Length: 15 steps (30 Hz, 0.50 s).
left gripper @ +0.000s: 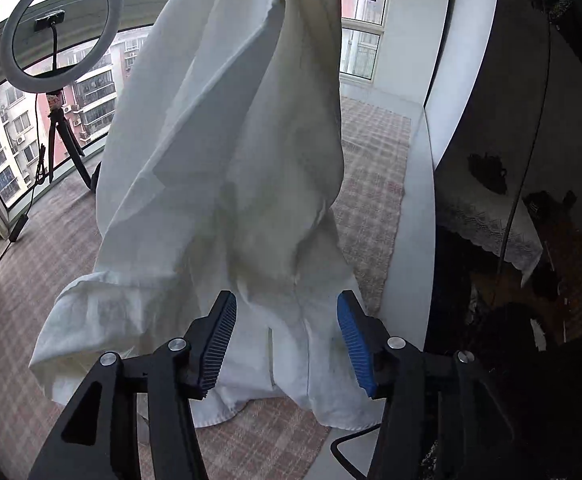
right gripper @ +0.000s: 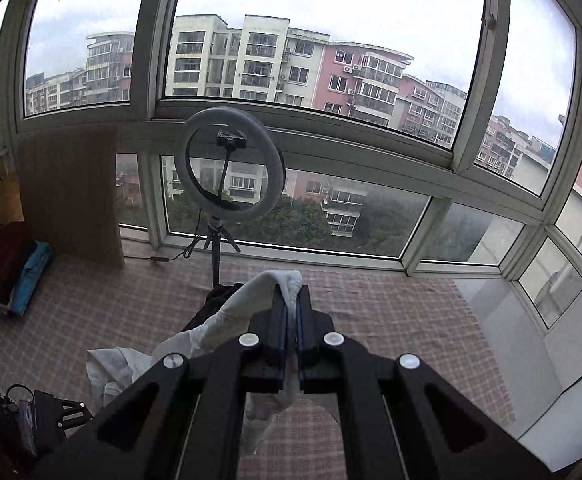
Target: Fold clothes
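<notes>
A white garment (left gripper: 227, 152) hangs from the top of the left wrist view down onto the checked cloth (left gripper: 371, 184), where its lower hem is bunched. My left gripper (left gripper: 287, 300) is open just in front of that lower part. Its black pad and blue pad stand apart on either side of the fabric, and neither presses on it. In the right wrist view my right gripper (right gripper: 291, 294) is shut on a fold of the white garment (right gripper: 243, 296). The fabric sticks out past the tips and drapes down to the left beneath the fingers.
A ring light on a tripod (right gripper: 233, 172) stands by the windows (right gripper: 311, 40) at the far edge of the checked cloth (right gripper: 391, 312). Folded clothes (right gripper: 15, 272) are stacked at the left by a wooden board (right gripper: 71, 196). A white ledge (left gripper: 415, 220) borders the cloth's right side.
</notes>
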Each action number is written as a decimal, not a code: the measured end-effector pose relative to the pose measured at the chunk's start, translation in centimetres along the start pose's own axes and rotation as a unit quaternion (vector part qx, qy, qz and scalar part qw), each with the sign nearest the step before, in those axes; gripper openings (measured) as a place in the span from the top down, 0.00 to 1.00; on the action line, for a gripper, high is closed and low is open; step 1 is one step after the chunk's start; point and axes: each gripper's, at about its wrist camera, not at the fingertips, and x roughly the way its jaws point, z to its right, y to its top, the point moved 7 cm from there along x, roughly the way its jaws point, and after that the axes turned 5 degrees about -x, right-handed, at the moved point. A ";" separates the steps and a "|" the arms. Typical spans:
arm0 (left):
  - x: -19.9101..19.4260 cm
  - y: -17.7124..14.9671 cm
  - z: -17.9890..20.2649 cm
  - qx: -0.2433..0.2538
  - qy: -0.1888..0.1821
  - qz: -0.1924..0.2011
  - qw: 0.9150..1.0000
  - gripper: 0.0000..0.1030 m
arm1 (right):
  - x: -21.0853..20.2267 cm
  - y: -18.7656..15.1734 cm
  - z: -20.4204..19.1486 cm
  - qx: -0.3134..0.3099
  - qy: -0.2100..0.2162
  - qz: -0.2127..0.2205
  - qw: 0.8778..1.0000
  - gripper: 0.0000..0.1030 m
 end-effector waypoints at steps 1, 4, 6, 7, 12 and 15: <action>0.8 0.3 0.7 -0.007 0.002 0.001 1.000 0.51 | 0.0 0.0 0.1 -0.005 0.004 0.000 1.000 0.97; 3.3 2.2 2.6 -0.016 0.027 0.022 0.999 0.48 | 0.1 -0.1 0.3 -0.015 0.021 0.002 1.000 0.97; 5.1 3.8 3.3 -0.016 0.052 0.040 0.998 0.43 | 0.2 -0.1 0.5 -0.020 0.033 0.005 0.999 0.97; 6.1 4.5 3.5 -0.018 0.062 0.045 0.997 0.42 | 0.2 -0.1 0.6 -0.024 0.038 0.007 0.999 0.97; 9.3 5.6 3.0 -0.066 0.039 0.012 0.997 0.98 | 0.7 -0.8 2.0 -0.035 0.052 0.012 0.998 0.97; 6.2 5.1 1.5 -0.106 0.018 0.019 0.994 0.98 | 1.0 -1.7 3.6 -0.032 0.054 0.014 0.998 0.97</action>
